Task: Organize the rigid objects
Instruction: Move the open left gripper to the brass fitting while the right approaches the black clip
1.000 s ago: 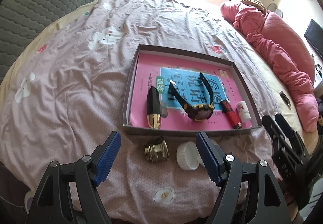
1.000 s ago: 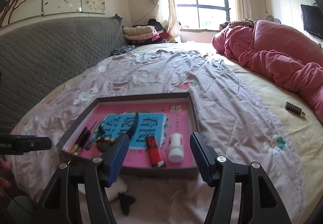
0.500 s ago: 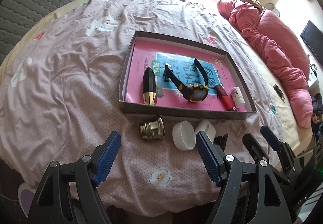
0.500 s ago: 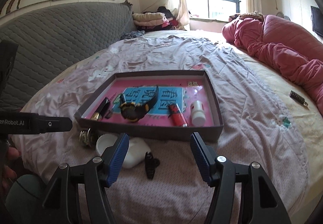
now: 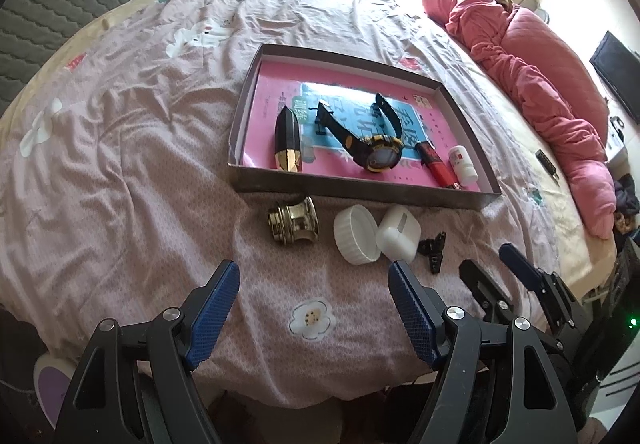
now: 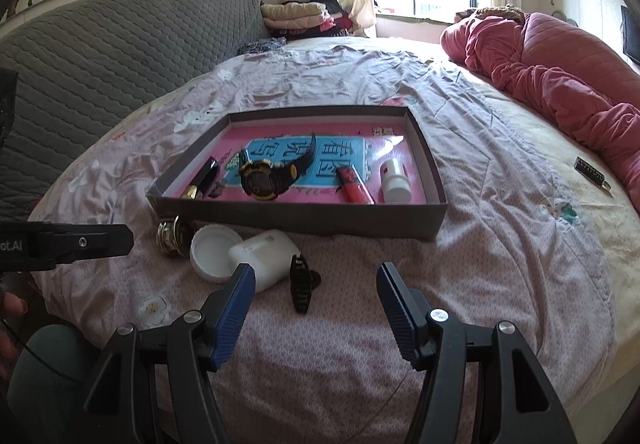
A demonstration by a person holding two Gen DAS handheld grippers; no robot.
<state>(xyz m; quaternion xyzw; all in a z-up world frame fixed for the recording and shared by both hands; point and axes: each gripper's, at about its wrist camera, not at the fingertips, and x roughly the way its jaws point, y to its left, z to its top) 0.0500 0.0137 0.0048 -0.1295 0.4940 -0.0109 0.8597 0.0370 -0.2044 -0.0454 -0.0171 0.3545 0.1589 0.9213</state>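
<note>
A shallow grey box with a pink lining lies on the bed. In it are a black-gold lipstick, a black-yellow watch, a red lighter and a small white bottle. In front of the box lie a brass fitting, a white cap, a white case and a black clip. My left gripper is open and empty. My right gripper is open and empty just short of the clip.
A red quilt lies along the right of the bed. A grey padded headboard stands at the left. A small dark bar lies on the sheet at the right. Folded clothes sit by the window.
Both grippers have drawn back and up from the box, so the loose items in front of it now show fully. Nothing was picked up.
</note>
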